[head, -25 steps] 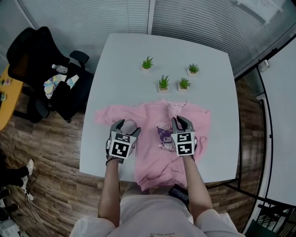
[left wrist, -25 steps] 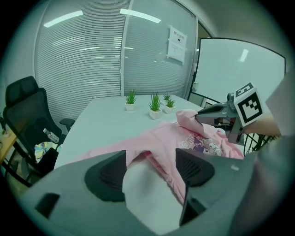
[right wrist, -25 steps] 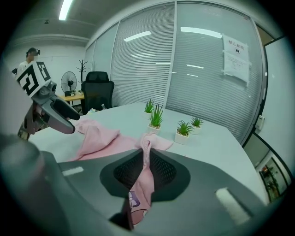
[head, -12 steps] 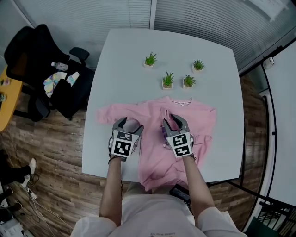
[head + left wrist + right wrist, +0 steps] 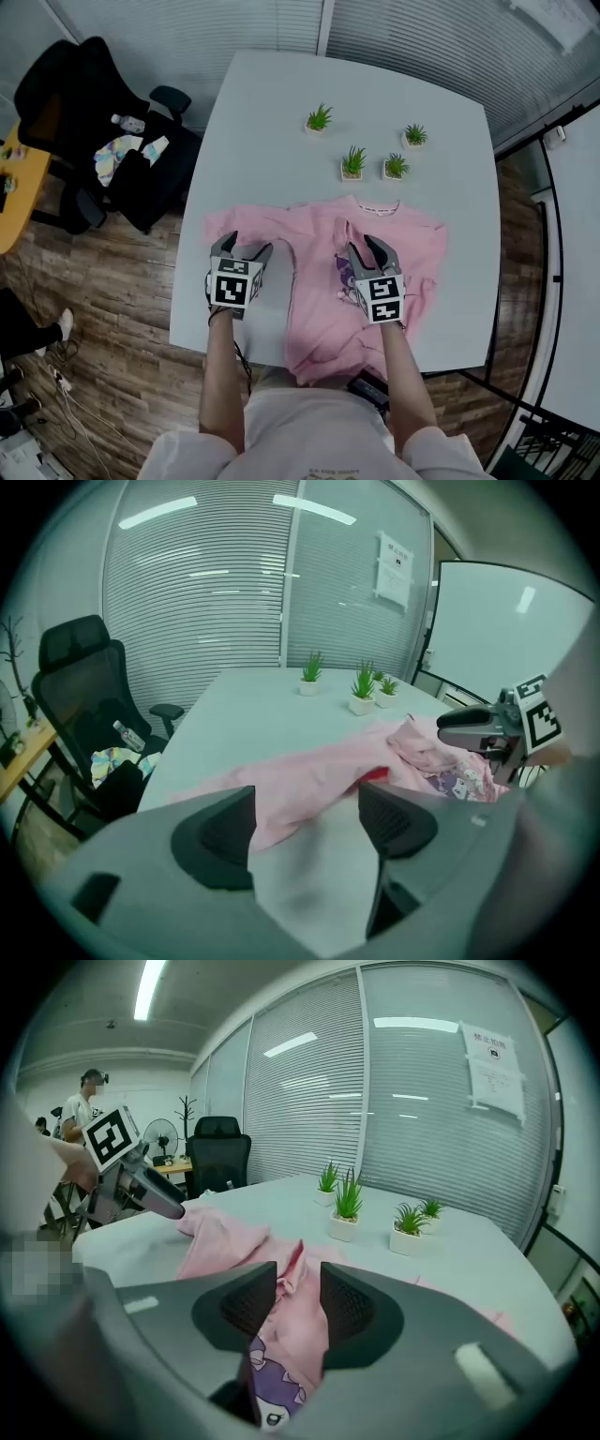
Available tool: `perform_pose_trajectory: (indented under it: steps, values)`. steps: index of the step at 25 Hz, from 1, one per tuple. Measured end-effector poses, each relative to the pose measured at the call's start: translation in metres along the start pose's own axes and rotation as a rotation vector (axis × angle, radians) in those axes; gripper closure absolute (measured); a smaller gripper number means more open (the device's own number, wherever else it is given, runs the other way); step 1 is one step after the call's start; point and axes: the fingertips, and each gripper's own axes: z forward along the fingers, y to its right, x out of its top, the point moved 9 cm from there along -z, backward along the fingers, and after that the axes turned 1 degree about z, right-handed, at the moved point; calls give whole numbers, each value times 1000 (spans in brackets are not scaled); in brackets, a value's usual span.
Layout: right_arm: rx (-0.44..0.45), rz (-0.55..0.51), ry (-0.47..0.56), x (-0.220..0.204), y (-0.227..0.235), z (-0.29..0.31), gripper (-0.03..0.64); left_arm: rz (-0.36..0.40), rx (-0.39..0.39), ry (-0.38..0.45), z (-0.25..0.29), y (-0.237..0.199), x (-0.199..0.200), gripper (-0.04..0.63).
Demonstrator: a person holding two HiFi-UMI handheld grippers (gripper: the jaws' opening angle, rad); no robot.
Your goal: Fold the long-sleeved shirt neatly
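Since a second ago our left gripper (image 5: 246, 246) has slid toward the table's left edge, and the right gripper (image 5: 367, 248) has just been opening its jaws; they now stand apart over a raised ridge of pink cloth without pinching it. The left gripper's jaws are spread wide too, with only bare tabletop and the outstretched sleeve beyond them. The long-sleeved shirt (image 5: 319, 300) lies on the near half of the white table (image 5: 281, 122) – its hem hangs over the near edge by our body, one sleeve reaches almost to the left edge, and the other side stops near the right edge. The far half is open apart from four small potted plants (image 5: 353, 161) – a black chair (image 5: 75, 103) stands off the left side
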Motion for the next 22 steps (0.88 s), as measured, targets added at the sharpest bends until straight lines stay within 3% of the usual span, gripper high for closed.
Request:
perform_pose_trajectory:
  steps: [6,11,16,22]
  values:
    - [-16,5,-27,-4,-4,6,465,-29,83,-27,-6,-38,-4,249]
    - [-89,142,-37,-14,9,9,473,-65,155,-53,-10,-68,-16,258]
    - [-123,49,-129,-19,10,26,488,-121,204,-60,-11,-94,-28,262]
    - [-21,-93,-144,-6,-22,42,466,-127,240,-100,-5,-99,-37,262]
